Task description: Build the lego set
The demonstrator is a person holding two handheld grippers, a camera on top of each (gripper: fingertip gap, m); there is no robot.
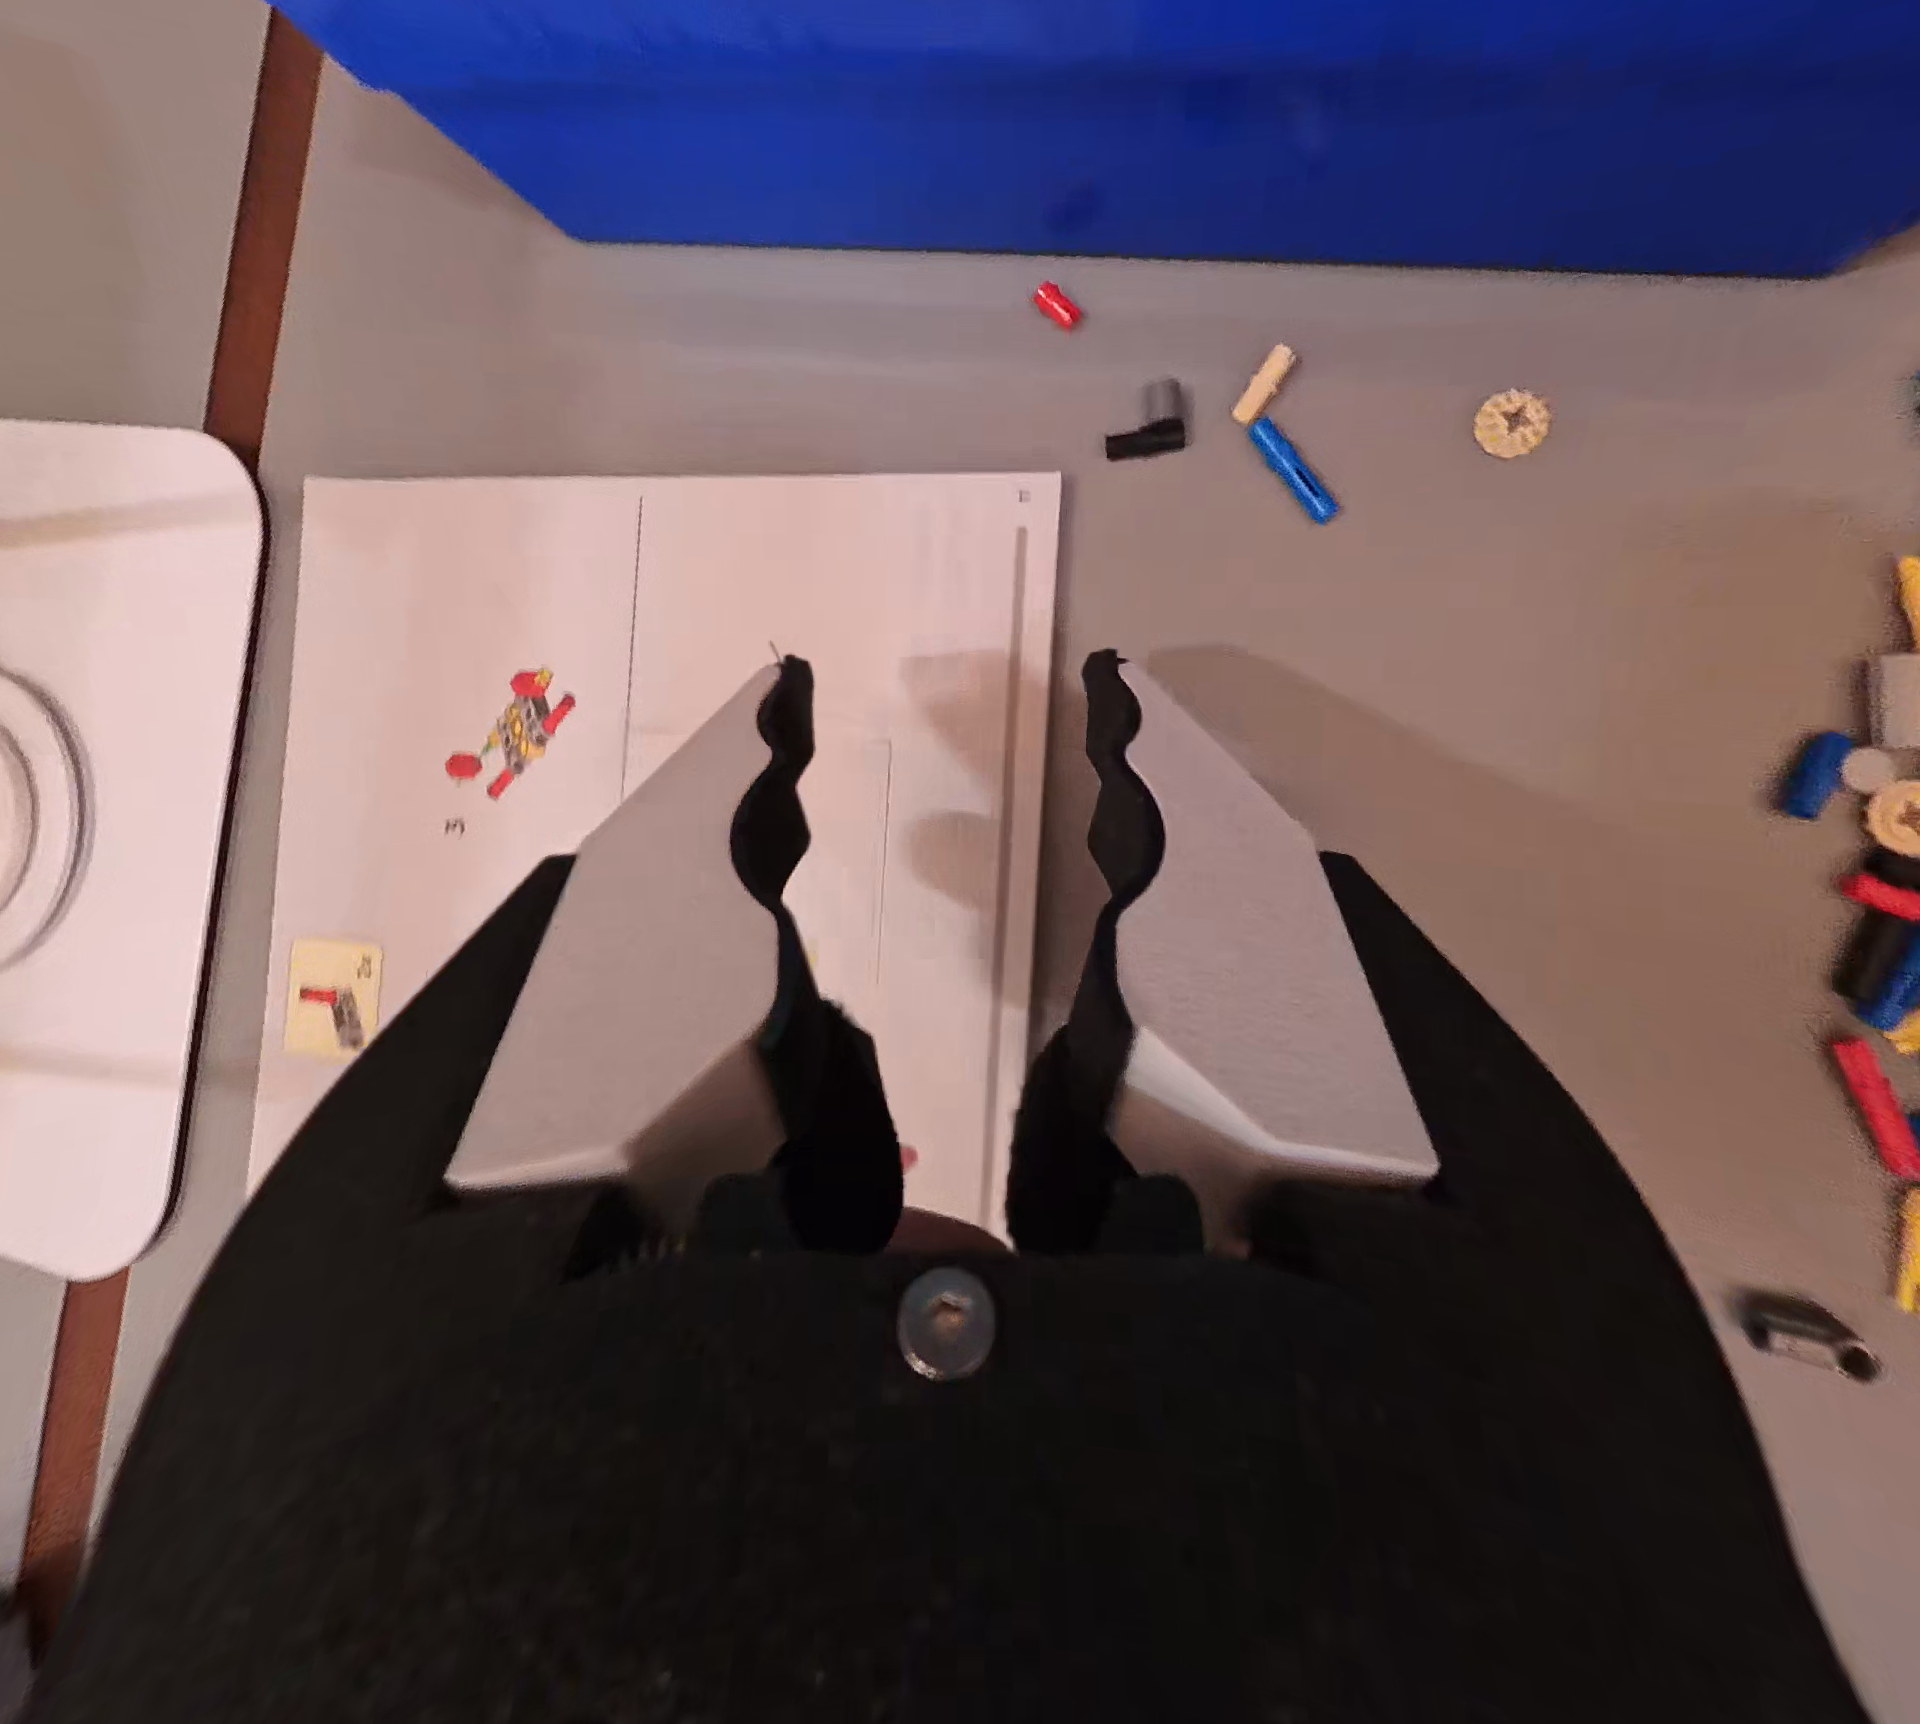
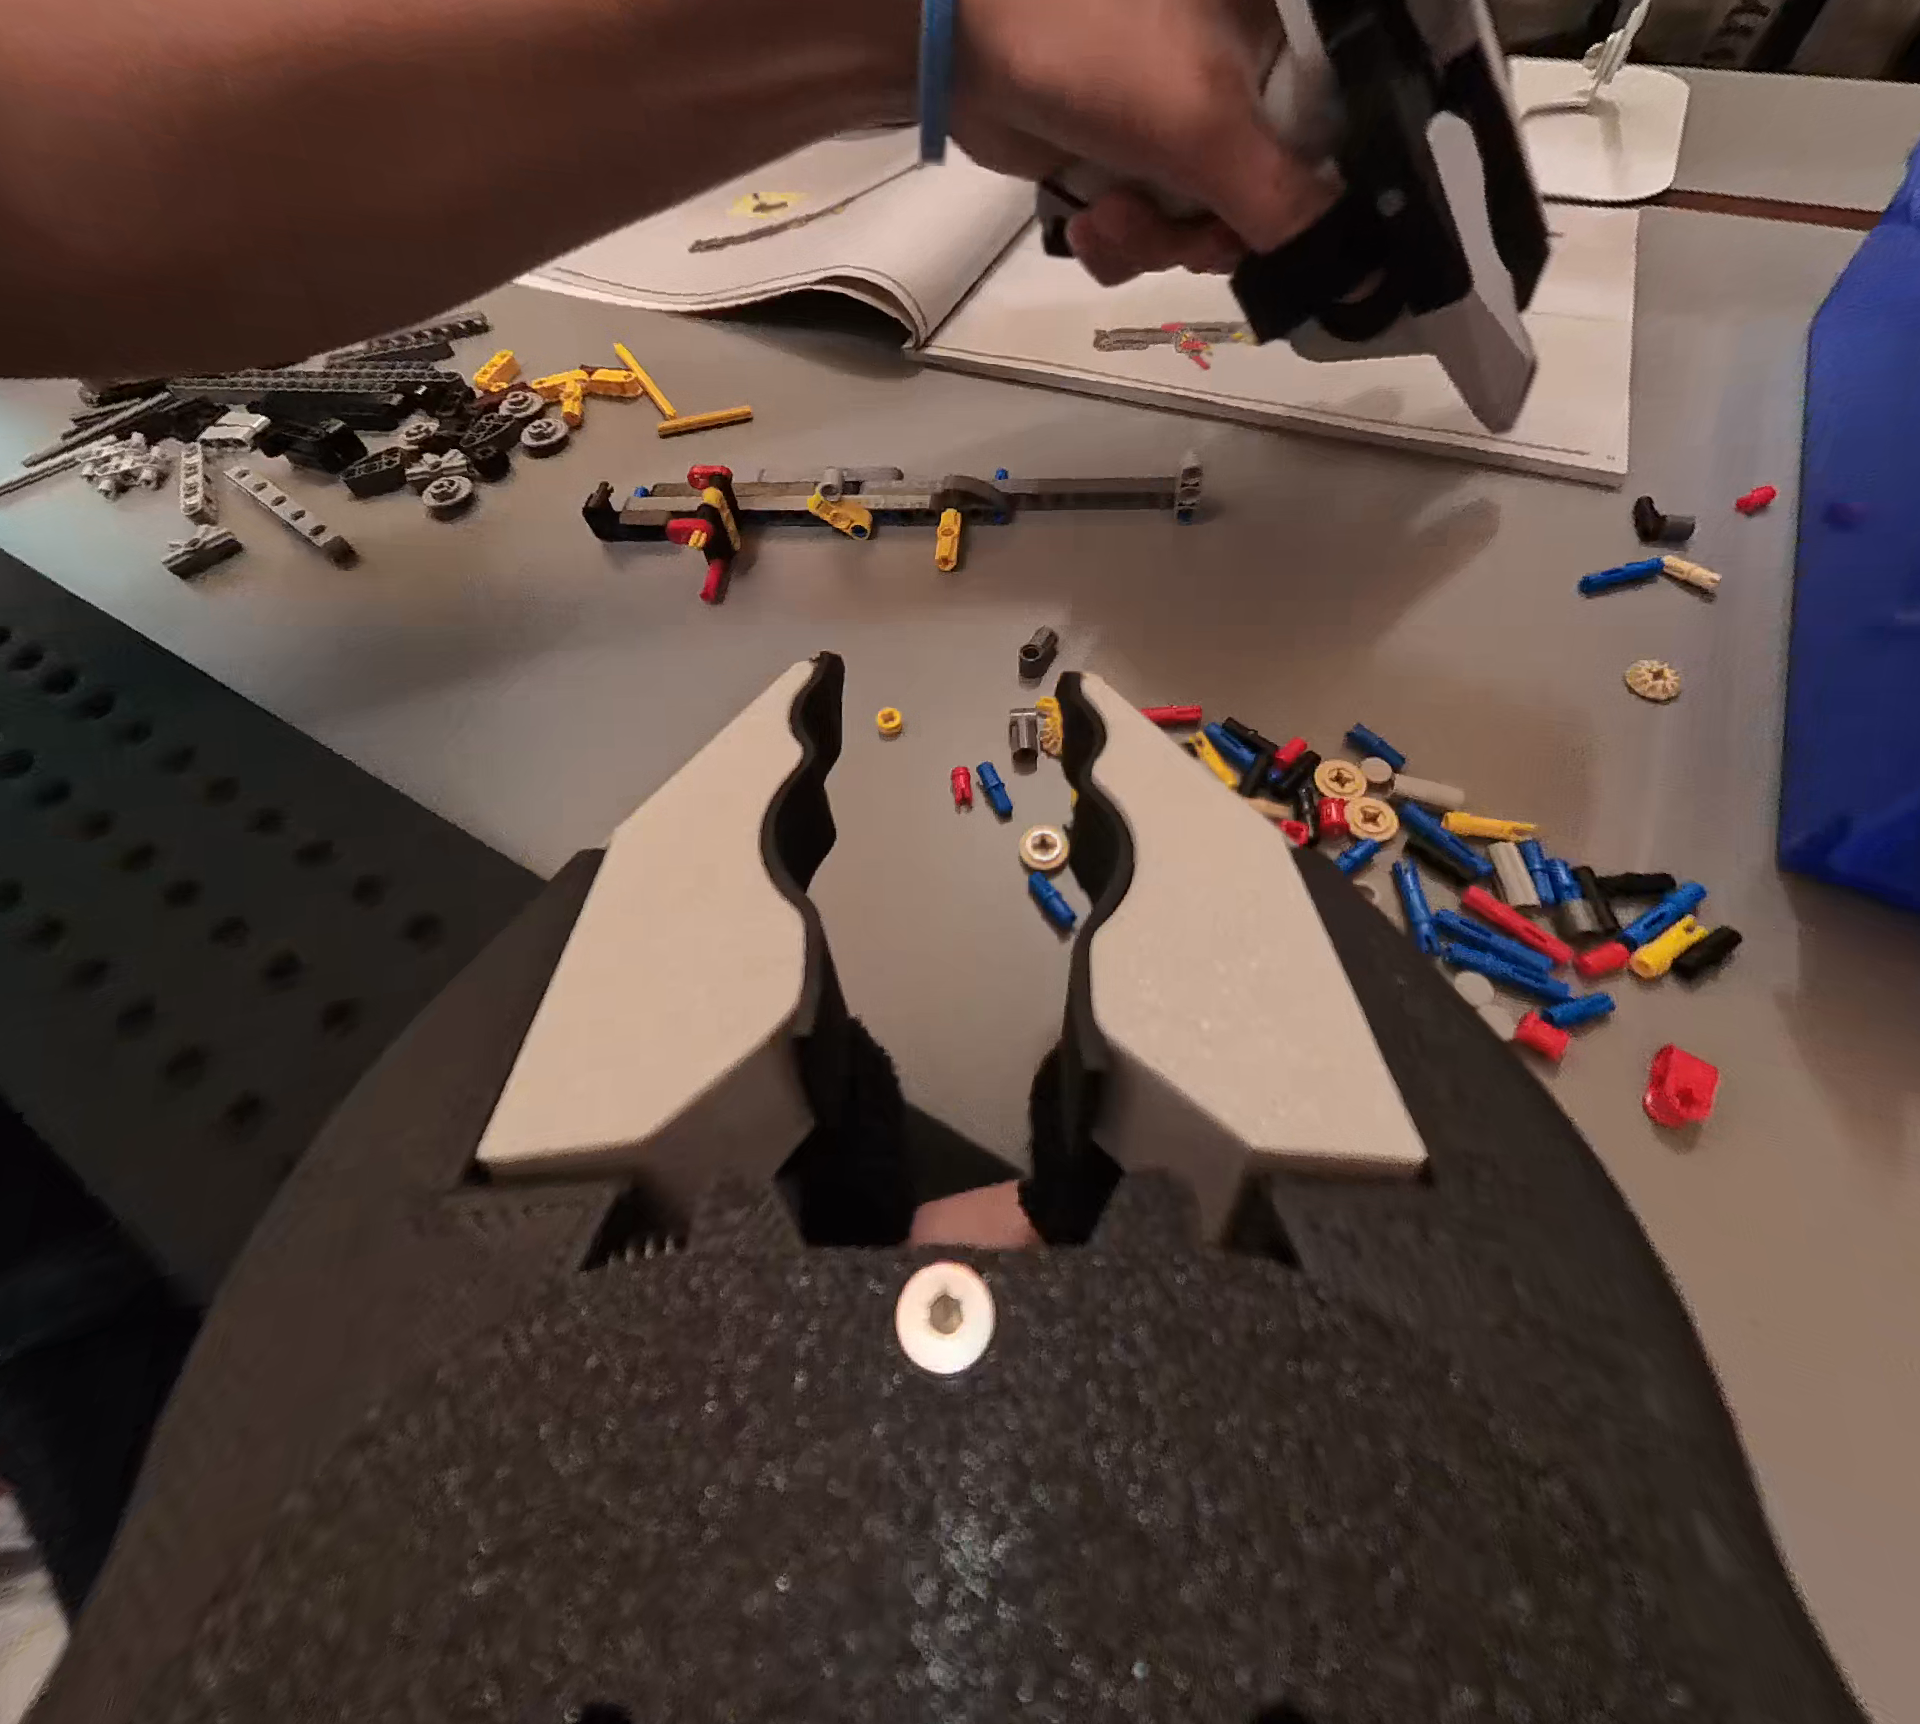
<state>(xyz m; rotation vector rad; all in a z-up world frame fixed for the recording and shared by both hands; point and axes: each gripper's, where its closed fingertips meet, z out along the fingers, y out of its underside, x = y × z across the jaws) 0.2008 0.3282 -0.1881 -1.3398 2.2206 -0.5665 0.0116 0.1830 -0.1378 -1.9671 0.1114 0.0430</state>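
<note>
My left gripper (image 1: 948, 661) is open and empty, held above the right page of the open instruction booklet (image 1: 540, 635). It also shows in the right wrist view (image 2: 1496, 386), held in a hand over the booklet (image 2: 1299, 386). My right gripper (image 2: 948, 672) is open and empty, low over the grey table near a pile of small pins and gears (image 2: 1455, 864). A long partly built grey beam assembly (image 2: 894, 505) with red and yellow pieces lies beyond it. A blue pin (image 1: 1291, 469), a tan pin (image 1: 1263, 384), a red pin (image 1: 1057, 304) and a tan gear (image 1: 1514, 424) lie right of the booklet.
A blue bin (image 1: 1039, 12) stands behind the booklet, at the right in the right wrist view (image 2: 1860, 594). A pile of black, grey and yellow beams (image 2: 312, 427) lies at the far left. A white lamp base (image 1: 114, 843) sits left of the booklet. A black perforated board (image 2: 187, 895) borders the table. To the blue pin (image 1: 1291, 469): left tips about 6 cm, right tips about 20 cm.
</note>
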